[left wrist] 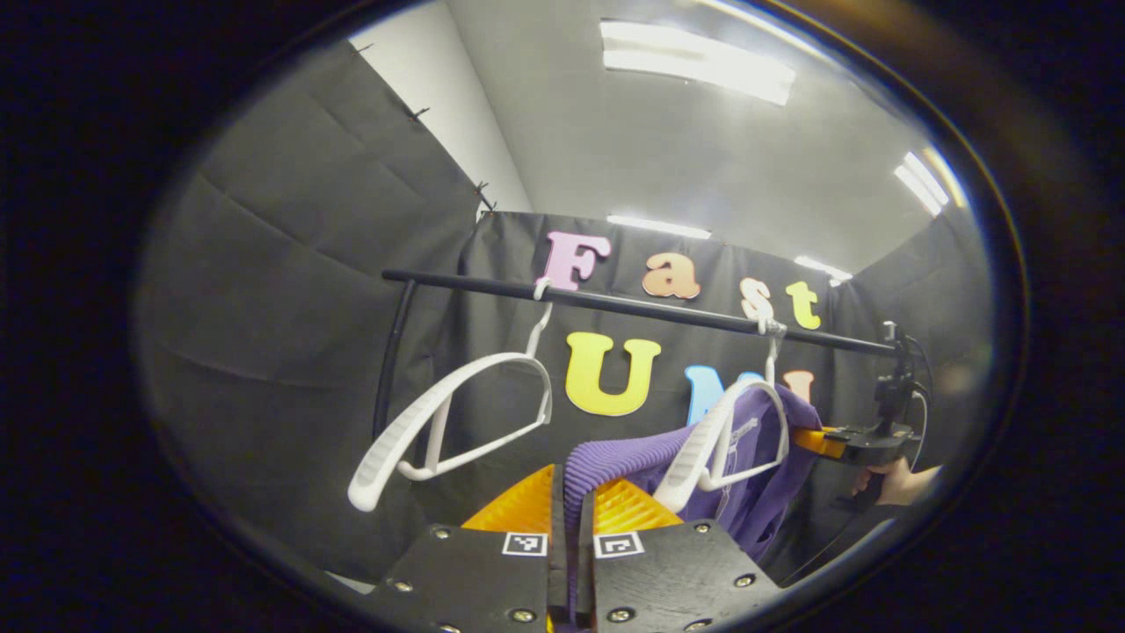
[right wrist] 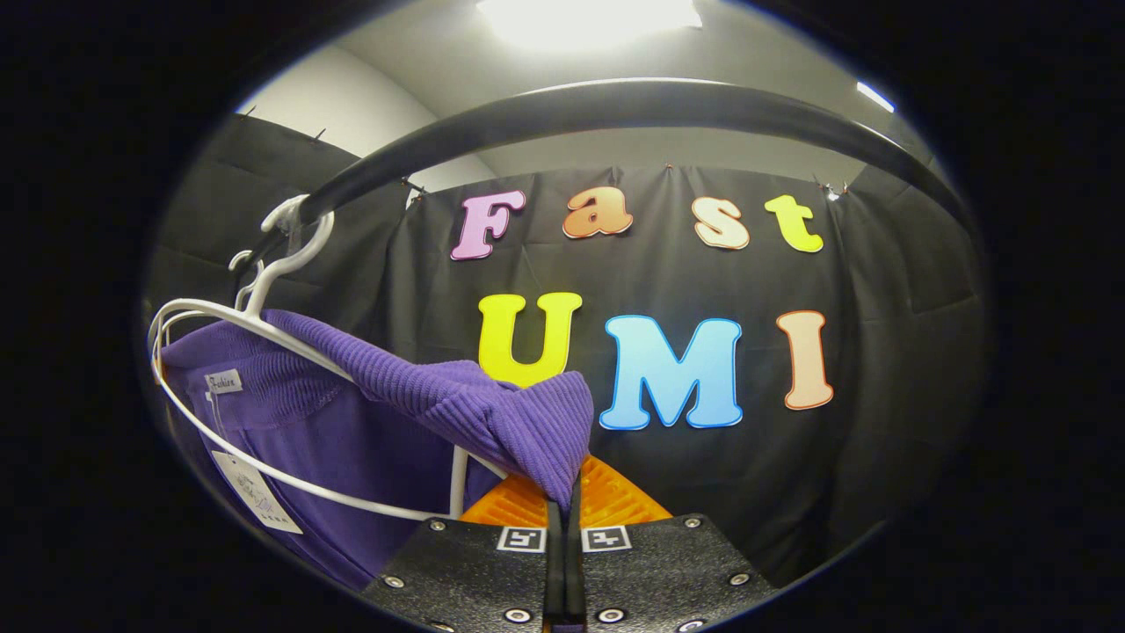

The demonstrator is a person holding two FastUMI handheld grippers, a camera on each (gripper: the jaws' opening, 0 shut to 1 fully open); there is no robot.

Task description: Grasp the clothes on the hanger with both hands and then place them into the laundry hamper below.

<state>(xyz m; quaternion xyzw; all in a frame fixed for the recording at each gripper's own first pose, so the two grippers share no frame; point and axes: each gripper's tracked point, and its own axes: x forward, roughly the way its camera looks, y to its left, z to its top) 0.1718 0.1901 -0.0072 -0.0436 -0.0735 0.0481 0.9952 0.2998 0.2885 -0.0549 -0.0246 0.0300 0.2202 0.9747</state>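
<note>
The purple ribbed knit garment (right wrist: 369, 413) runs past the lower left edge of the right gripper view (hem unseen). Its white paper tags (right wrist: 257, 494) are too small to resolve.

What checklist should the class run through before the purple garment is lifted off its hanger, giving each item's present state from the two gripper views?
1. Left tongs shut on the purple garment: ok, ribbed fabric sits between both fingers.
2. Right tongs shut on the garment: ok, a fold is pinched between the fingers.
3. Garment free of its white hanger: not ok, it is draped over it.
4. Hanger hooked on the black rail: ok.
5. Empty hanger apart from the garment: ok, it hangs to one side.
6. Laundry hamper below, ready: cannot tell.
</note>
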